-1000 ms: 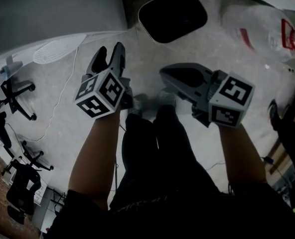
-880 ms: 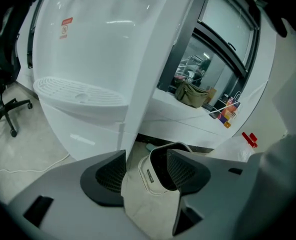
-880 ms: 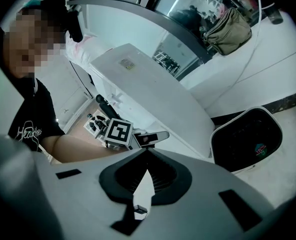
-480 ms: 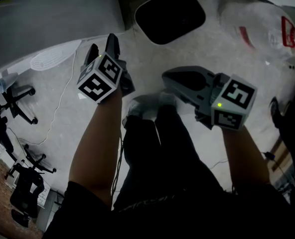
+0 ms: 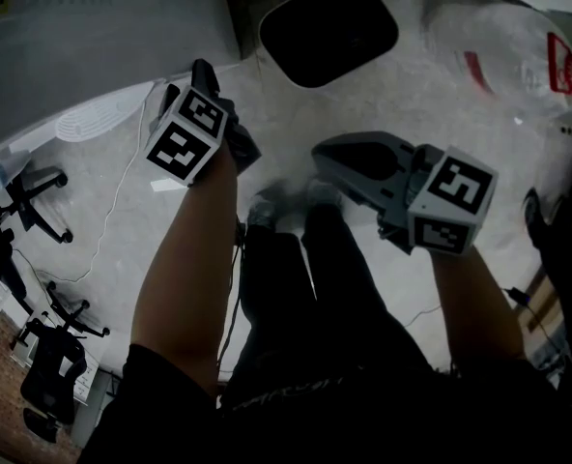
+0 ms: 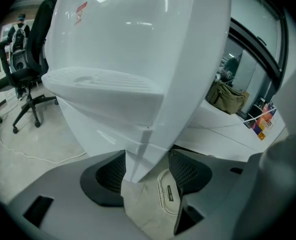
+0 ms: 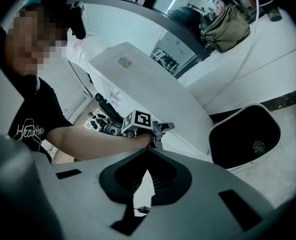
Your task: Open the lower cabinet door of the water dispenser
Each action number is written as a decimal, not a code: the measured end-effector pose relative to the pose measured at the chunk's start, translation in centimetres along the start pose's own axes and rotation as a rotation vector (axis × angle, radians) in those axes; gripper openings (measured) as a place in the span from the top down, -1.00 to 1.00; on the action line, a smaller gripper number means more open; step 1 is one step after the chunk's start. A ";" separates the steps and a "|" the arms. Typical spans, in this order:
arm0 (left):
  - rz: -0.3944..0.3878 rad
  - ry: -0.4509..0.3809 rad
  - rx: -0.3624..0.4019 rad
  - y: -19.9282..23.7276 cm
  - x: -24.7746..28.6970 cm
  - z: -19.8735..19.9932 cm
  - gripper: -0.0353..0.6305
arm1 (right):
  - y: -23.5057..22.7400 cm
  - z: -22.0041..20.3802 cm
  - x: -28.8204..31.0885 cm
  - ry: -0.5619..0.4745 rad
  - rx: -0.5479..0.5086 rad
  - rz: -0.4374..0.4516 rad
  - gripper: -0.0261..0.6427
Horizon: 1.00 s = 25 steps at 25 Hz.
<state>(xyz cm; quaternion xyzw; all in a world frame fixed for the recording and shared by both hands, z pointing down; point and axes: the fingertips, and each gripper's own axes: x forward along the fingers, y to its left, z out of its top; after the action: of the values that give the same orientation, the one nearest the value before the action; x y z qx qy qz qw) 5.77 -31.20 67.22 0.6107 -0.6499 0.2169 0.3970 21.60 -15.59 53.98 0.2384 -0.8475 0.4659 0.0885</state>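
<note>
The white water dispenser (image 6: 138,44) fills the left gripper view, its drip-tray ledge (image 6: 103,84) jutting out at mid height. Below the ledge, a vertical edge of the lower cabinet (image 6: 138,156) runs down between the jaws of my left gripper (image 6: 148,171), which stands wide open around it. In the head view the left gripper (image 5: 209,80) reaches up to the dispenser (image 5: 93,37) at top left. My right gripper (image 5: 317,151) hangs to the right over the floor, apart from the dispenser. Its jaws (image 7: 148,154) meet at the tips with nothing between them.
A black bin with a white rim (image 5: 329,27) stands on the floor just right of the dispenser. Office chairs (image 5: 30,177) and a thin cable (image 5: 112,211) lie to the left. My shoes (image 5: 286,201) are between the grippers. An olive bag (image 6: 230,96) sits on a ledge behind.
My left gripper has moved up the picture toward the dispenser and tipped over, its marker cube now turned more to the camera. The right gripper has stayed where it was.
</note>
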 end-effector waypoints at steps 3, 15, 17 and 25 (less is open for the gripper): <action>0.012 -0.005 -0.012 0.3 0.0 0.2 0.09 | 0.1 0.0 0.0 -0.001 0.009 0.001 0.88; 0.015 0.006 0.003 0.4 0.1 -0.1 0.16 | 0.3 0.4 0.2 -0.018 0.034 -0.005 0.88; 0.014 0.008 0.018 0.4 0.2 -0.1 0.18 | 0.2 0.4 0.1 -0.019 0.034 -0.009 0.88; 0.015 0.012 0.056 0.6 0.4 0.0 0.22 | 0.0 0.0 0.0 -0.016 0.029 -0.016 0.88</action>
<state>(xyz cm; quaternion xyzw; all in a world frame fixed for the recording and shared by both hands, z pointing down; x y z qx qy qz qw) 5.26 -31.35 67.64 0.6153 -0.6458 0.2417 0.3820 21.63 -15.59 53.95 0.2498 -0.8394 0.4757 0.0820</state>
